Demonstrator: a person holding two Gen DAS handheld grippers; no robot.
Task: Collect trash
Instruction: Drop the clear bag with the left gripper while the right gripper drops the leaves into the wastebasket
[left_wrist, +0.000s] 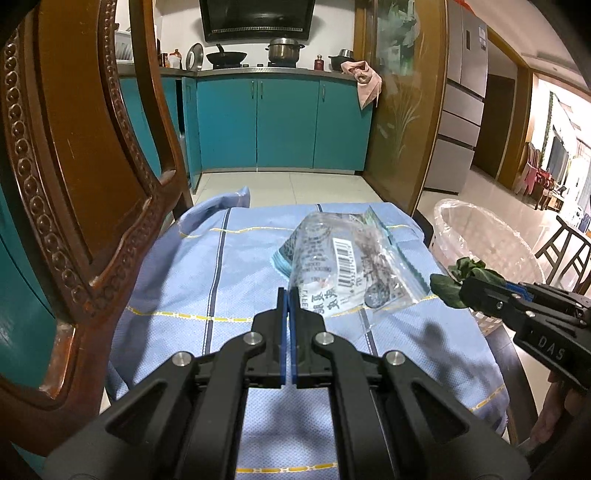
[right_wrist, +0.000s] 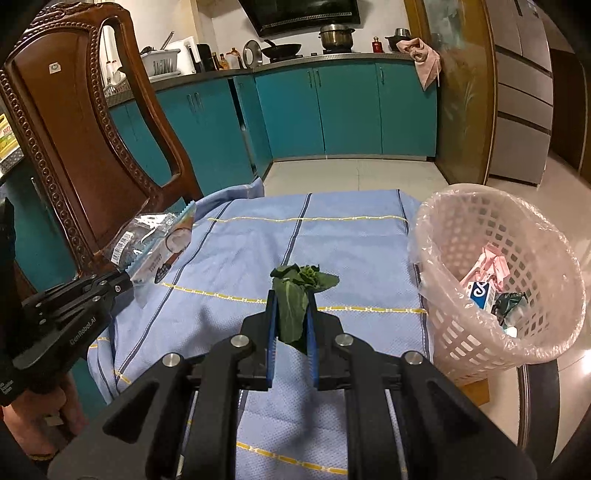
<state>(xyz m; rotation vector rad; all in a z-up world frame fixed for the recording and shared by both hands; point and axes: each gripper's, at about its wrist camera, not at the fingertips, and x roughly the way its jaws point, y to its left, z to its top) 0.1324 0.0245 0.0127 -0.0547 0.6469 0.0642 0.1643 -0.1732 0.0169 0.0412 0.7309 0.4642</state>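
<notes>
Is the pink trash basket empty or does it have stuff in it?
It has stuff in it. The pink basket, lined with a clear bag, holds a pink wrapper, a blue-and-white box and a dark wrapper.

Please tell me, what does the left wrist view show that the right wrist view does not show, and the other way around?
Only the left wrist view shows the barcode face of the clear plastic bag and the doorway at far right.

Only the right wrist view shows the trash inside the pink basket: a blue-and-white carton and pink wrappers.

Both show the blue tablecloth, wooden chair, teal cabinets, left gripper shut on the bag, and right gripper shut on the green leaf.
</notes>
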